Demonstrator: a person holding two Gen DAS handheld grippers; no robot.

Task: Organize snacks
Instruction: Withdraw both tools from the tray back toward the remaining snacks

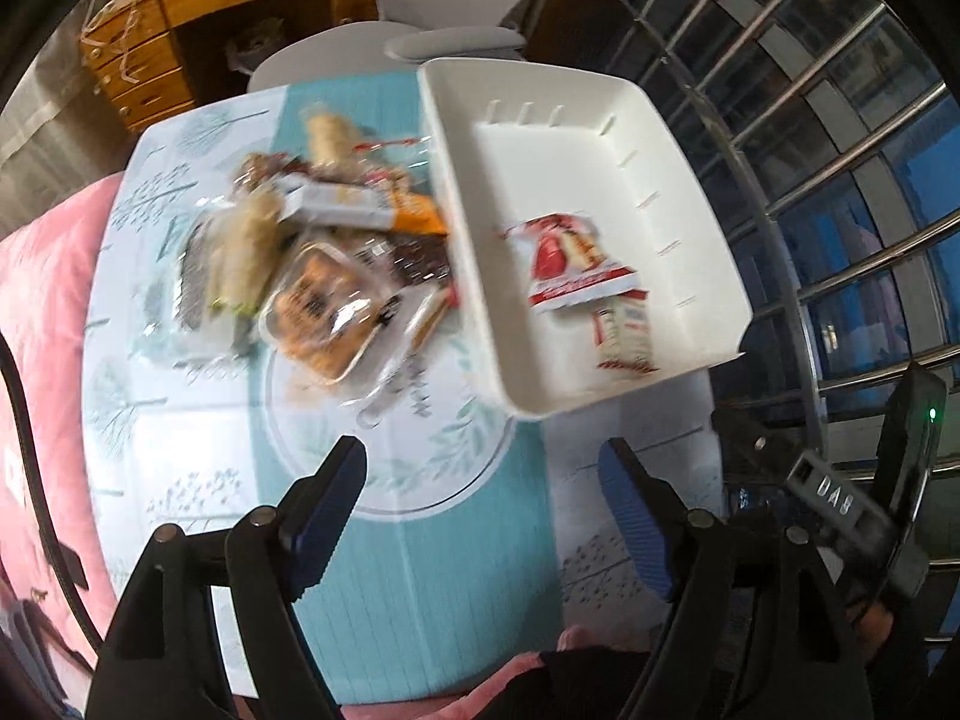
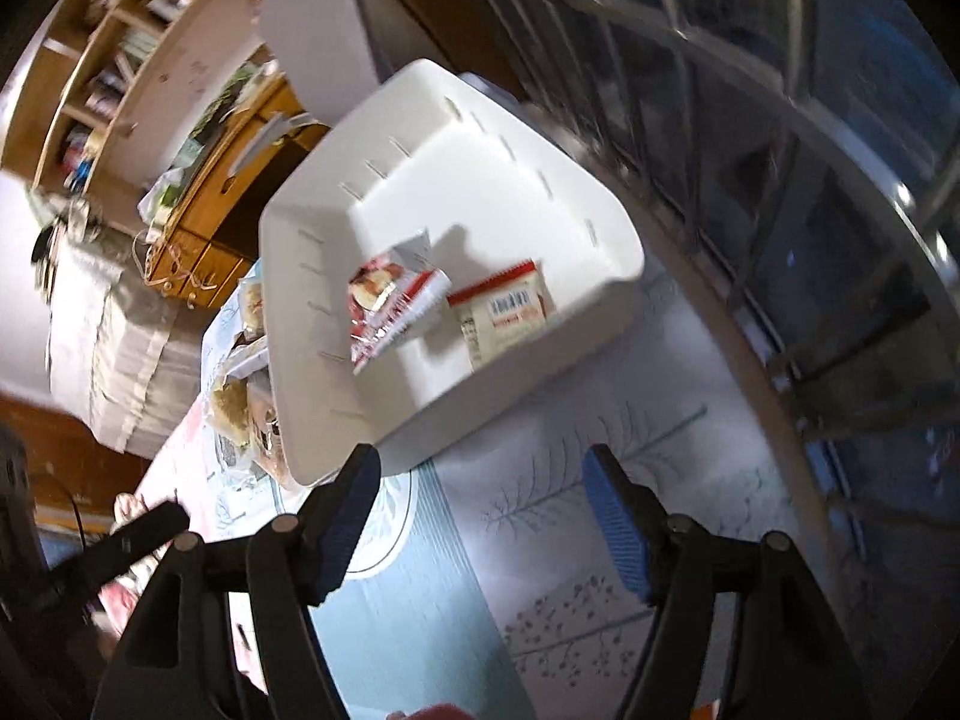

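Observation:
A white bin (image 1: 480,192) (image 2: 312,312) stands on the table and holds two snack packets: a red and white one (image 1: 570,264) (image 2: 390,306) and a cream one with a red edge (image 1: 624,330) (image 2: 504,312). Left of the bin a heap of wrapped snacks (image 1: 312,252) (image 2: 240,402) lies on the tablecloth. My left gripper (image 1: 483,510) hangs open over the cloth in front of the bin with nothing between its blue pads. My right gripper (image 2: 480,516) is open too, empty, just short of the bin's near corner.
The table wears a teal and white patterned cloth (image 1: 420,570) (image 2: 600,480). A metal window grille (image 1: 840,180) (image 2: 780,180) runs along the right. A grey chair (image 1: 456,42) and a wooden desk (image 1: 156,48) stand beyond the table. Pink fabric (image 1: 42,330) lies at the left.

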